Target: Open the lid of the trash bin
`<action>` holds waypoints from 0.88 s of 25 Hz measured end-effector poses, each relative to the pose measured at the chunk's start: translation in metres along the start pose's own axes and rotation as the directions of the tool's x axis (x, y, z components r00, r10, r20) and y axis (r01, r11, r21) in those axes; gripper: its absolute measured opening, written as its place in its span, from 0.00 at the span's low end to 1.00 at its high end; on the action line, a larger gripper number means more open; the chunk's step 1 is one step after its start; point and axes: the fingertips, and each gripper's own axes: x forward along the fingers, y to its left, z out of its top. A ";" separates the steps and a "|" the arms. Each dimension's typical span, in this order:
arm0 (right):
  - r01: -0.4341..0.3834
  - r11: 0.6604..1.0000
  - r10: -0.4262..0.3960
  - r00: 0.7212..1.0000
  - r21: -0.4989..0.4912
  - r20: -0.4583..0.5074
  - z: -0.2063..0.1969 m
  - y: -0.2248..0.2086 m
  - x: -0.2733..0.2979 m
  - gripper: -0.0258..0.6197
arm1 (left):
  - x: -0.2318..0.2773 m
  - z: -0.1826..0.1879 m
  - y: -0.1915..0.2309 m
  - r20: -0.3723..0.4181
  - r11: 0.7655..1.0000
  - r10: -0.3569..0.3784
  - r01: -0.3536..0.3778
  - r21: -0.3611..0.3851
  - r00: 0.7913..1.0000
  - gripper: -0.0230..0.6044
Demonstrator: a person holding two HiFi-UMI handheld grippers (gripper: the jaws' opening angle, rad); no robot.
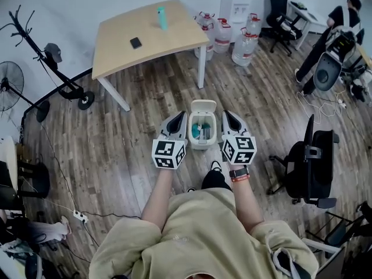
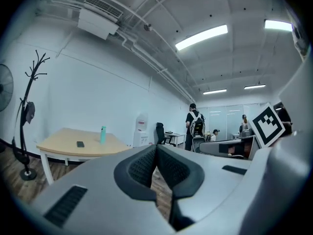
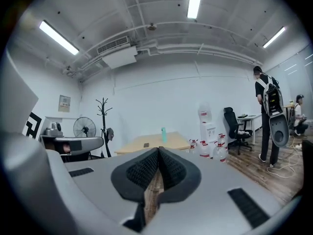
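Two claws, left [image 1: 181,116] and right [image 1: 227,115], both pressed together, empty. One white trash bin [image 1: 203,135] between them on plank floor [image 1: 116,138], lid [image 1: 203,106] up. One bench [image 1: 145,45] far left.

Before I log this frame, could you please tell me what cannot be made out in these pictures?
- Trash bin: missing from both gripper views, which look across the room.
- Its teal contents, head view: too small to identify.
- Dark flat object on the table, head view: too small to name.
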 end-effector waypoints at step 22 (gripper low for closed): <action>-0.013 1.000 0.013 1.000 -0.009 -0.008 0.001 0.014 -0.019 0.06 | -0.017 0.010 0.000 0.035 1.000 0.006 -0.005 -0.023 0.999 0.07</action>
